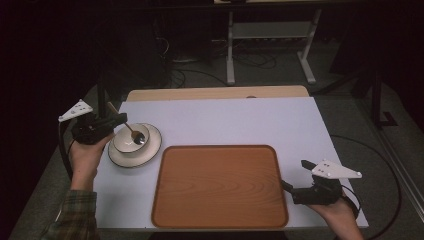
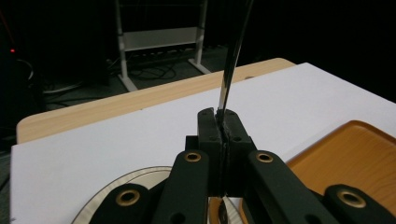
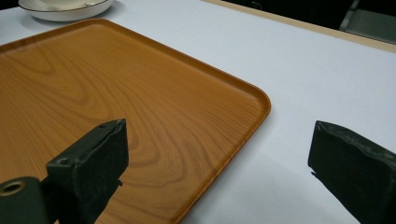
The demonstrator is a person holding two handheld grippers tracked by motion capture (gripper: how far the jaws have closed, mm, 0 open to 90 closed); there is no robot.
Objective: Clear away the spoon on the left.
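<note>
A spoon (image 1: 134,133) rests with its head in a small white bowl (image 1: 126,140) that stands on a dark-rimmed plate (image 1: 152,145) at the table's left. My left gripper (image 1: 121,119) is shut on the spoon's handle; in the left gripper view the thin handle (image 2: 231,60) rises straight up from between the closed jaws of the left gripper (image 2: 222,119). My right gripper (image 1: 296,175) stands open just off the right edge of a wooden tray (image 1: 220,185). In the right gripper view the right gripper (image 3: 219,158) has nothing between its spread fingers (image 3: 95,156), with the tray's corner (image 3: 116,93) below them.
The white table top (image 1: 240,120) has a wooden strip (image 1: 215,93) along its far edge. Beyond it, a metal stand (image 1: 270,40) and cables lie on the dark floor. The plate's rim (image 3: 65,10) shows at the top left of the right gripper view.
</note>
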